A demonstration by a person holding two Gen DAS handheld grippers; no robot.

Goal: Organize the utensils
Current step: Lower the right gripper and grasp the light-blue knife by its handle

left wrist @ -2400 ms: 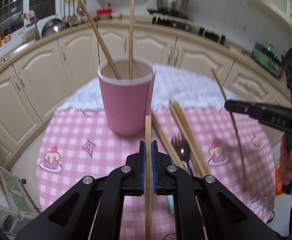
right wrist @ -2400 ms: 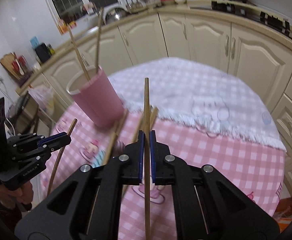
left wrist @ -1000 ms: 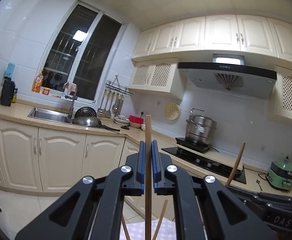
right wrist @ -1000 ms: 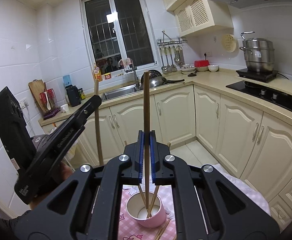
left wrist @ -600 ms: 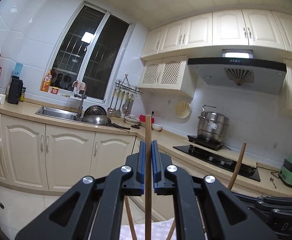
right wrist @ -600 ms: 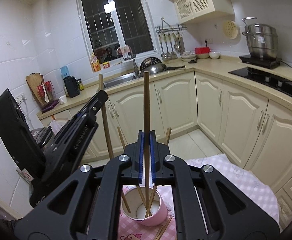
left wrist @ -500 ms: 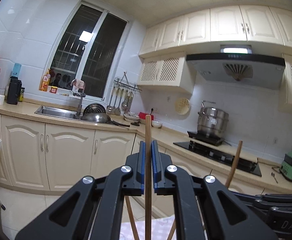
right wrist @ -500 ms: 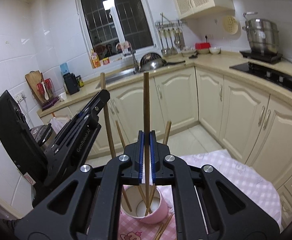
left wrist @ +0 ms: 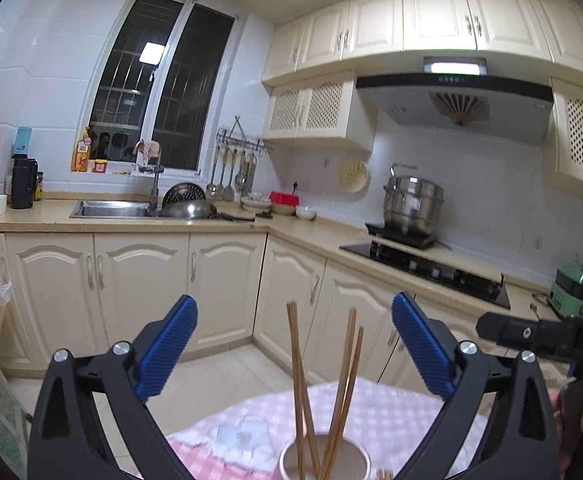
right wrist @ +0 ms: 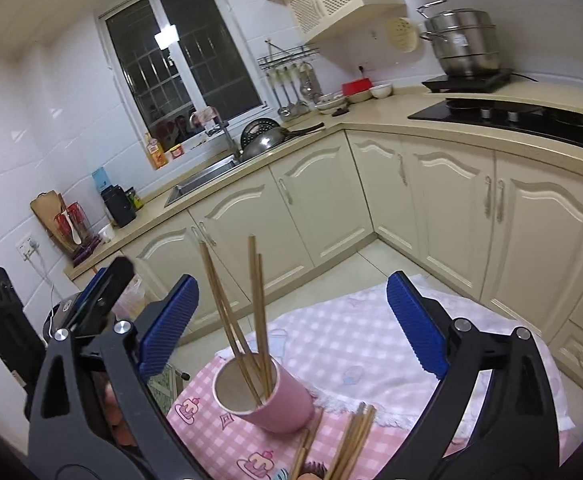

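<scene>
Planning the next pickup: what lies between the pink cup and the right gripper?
In the right wrist view, loose chopsticks lie on the checked tablecloth between the pink cup and the open right gripper.

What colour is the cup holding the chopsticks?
Pink, with a pale inside; the cup shows best in the right wrist view.

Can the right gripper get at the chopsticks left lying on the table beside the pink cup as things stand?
Probably yes. The right gripper is open and empty, above the loose chopsticks, which lie uncovered on the tablecloth just beside the pink cup.
</scene>
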